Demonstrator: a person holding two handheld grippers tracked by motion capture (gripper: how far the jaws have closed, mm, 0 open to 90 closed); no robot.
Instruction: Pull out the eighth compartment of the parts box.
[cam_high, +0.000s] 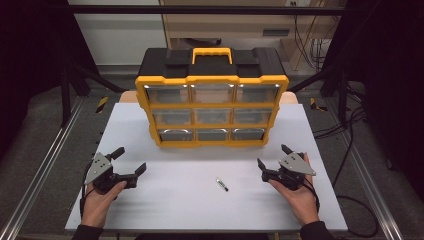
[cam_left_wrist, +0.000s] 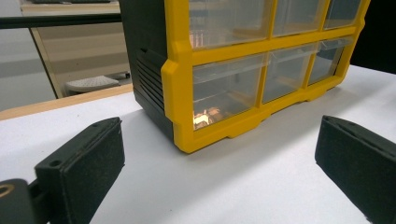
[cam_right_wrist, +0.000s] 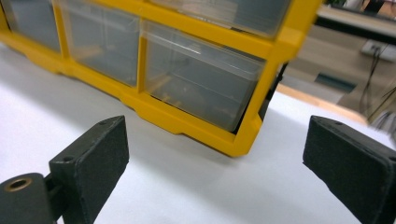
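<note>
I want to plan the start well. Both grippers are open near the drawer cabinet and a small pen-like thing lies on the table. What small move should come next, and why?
Probably bring the right gripper left toward the small pen-like thing. Its jaws stand wide with nothing between them, and it is the nearer gripper. The left gripper is open too, farther off; the drawer cabinet has all drawers shut.

The yellow-and-black plastic drawer cabinet (cam_high: 212, 97) has a smooth, slightly glossy yellow frame, while its black shell looks matt, with ribbed moulding on the side. Its clear plastic drawers (cam_left_wrist: 227, 88) are glossy and catch reflections. The white desk (cam_high: 200, 195) has a smooth, matt top — almost paper-like — with a pale wooden edge beyond it. The left tool (cam_high: 129, 161) and the right tool (cam_high: 273, 156) carry black pads of rough, grainy, matt material — rubber or foam, hard to tell — and grey plates of dull metal. The small pen-like stick (cam_high: 222, 184) looks smooth.
</note>
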